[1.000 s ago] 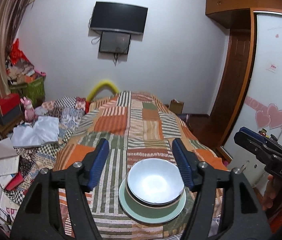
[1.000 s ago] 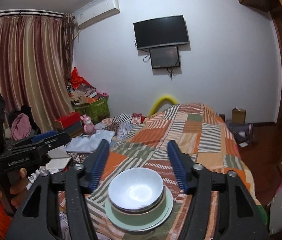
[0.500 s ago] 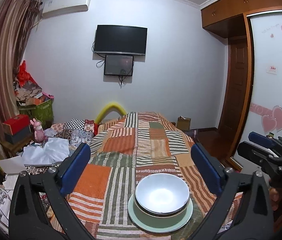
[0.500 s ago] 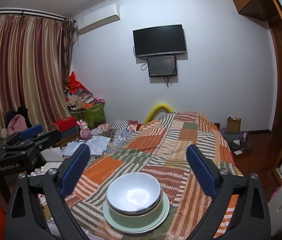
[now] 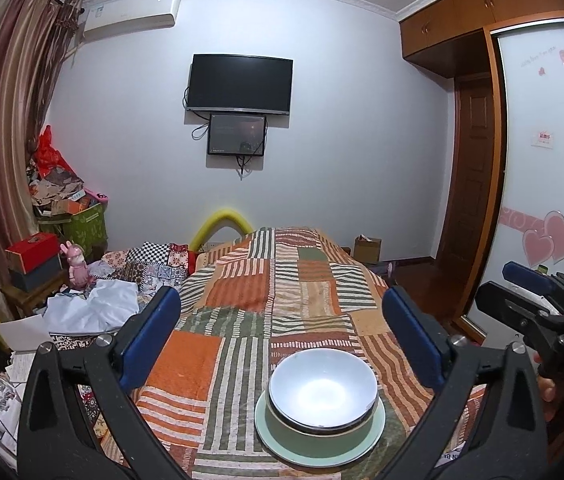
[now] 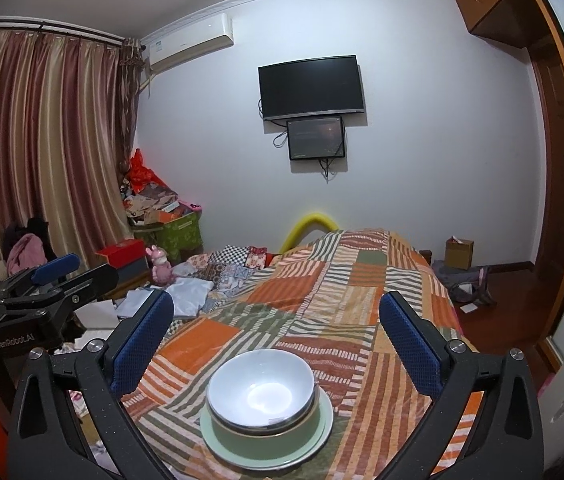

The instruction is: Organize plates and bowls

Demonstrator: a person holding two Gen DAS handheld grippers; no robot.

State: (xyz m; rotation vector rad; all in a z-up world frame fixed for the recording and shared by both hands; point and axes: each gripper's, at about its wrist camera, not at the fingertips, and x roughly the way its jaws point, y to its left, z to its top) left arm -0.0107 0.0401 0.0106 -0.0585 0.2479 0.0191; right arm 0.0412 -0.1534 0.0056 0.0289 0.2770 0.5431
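Note:
A white bowl (image 5: 322,390) sits nested in a green bowl (image 5: 314,438) on a pale green plate (image 5: 376,432), near the front edge of a striped patchwork bedspread (image 5: 282,304). The same stack shows in the right wrist view: white bowl (image 6: 261,390), green bowl (image 6: 257,442), plate (image 6: 324,426). My left gripper (image 5: 282,340) is open and empty, behind and above the stack. My right gripper (image 6: 275,336) is open and empty, also held back from the stack. Each gripper appears at the edge of the other's view, the right one (image 5: 538,304) and the left one (image 6: 49,284).
The bed runs toward a wall with a TV (image 5: 240,84). Clothes and papers (image 5: 89,312) lie at the bed's left, with boxes and a green bin (image 5: 81,224) by the curtain. A wardrobe (image 5: 546,184) and door stand to the right.
Both grippers opened wide and pulled up and back from the bowl stack. The stack has stayed put on the bedspread.

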